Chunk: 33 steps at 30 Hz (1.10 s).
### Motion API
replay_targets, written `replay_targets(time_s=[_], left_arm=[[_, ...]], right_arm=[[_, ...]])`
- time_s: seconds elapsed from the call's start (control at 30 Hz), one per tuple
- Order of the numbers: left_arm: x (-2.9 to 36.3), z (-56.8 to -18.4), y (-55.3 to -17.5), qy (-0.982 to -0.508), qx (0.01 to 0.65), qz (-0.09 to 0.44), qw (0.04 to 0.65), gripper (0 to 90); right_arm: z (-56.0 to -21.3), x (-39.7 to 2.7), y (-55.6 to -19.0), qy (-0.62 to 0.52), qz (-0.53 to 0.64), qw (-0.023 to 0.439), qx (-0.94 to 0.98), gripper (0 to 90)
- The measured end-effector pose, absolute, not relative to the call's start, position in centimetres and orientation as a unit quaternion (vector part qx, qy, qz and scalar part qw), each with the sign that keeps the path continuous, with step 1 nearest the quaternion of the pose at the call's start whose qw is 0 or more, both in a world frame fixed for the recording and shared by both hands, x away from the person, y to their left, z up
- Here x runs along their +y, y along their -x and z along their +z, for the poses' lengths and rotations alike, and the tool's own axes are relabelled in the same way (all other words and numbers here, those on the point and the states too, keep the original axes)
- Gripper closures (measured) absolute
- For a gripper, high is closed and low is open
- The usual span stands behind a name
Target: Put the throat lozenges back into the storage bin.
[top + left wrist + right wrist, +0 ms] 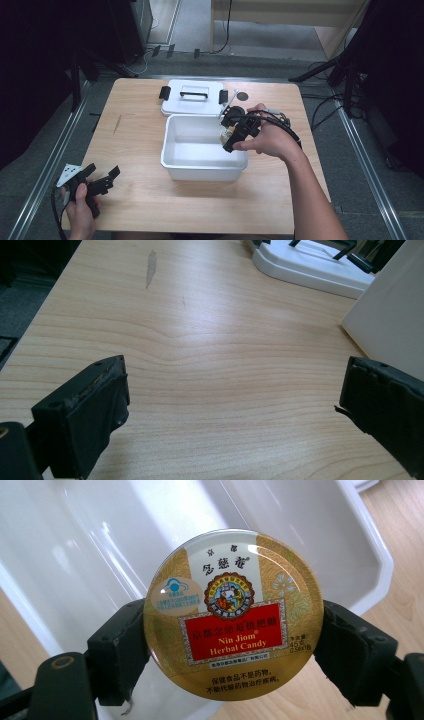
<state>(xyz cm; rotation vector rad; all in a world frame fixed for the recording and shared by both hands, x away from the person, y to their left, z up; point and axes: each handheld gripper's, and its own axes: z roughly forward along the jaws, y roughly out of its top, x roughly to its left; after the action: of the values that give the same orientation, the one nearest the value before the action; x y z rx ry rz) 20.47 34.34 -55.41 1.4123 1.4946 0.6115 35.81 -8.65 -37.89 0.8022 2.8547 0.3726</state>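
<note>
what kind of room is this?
Probably a lab or recording studio: a lone wooden table on grey carpet, dark stands and cables around it, metal floor rails alongside.

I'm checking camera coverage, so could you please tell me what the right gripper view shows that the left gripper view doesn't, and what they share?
Right gripper view alone: a round gold candy tin with a red label, clamped between the right gripper jaws above the inside of the white plastic bin.

Left gripper view alone: the left gripper with its jaws wide apart and nothing between them, and the flat white lid with black handles.

Both: the light wooden table and the white bin.
</note>
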Motion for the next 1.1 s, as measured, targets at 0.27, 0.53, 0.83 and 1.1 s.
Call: replay_targets(time_s=[0.27,0.53,0.83,1.1], left_arm=[[34.3,-55.4,-20.5,-0.579,0.612,0.25,0.477,0.3],[34.4,-55.4,-20.5,-0.579,0.612,0.25,0.478,0.3],[34.4,-55.4,-20.5,-0.58,0.611,0.25,0.478,0.3],[34.4,-55.4,-20.5,-0.58,0.611,0.25,0.478,0.3]], right_arm=[[-39.6,-8.6,-35.8,-0.202,0.115,0.084,0.969,20.4],[-41.3,-7.9,-36.1,-0.187,0.091,0.086,0.974,20.4],[-42.9,-7.2,-36.2,-0.179,0.061,0.081,0.979,20.3],[-43.6,-6.7,-36.4,-0.181,0.039,0.085,0.979,20.2]])
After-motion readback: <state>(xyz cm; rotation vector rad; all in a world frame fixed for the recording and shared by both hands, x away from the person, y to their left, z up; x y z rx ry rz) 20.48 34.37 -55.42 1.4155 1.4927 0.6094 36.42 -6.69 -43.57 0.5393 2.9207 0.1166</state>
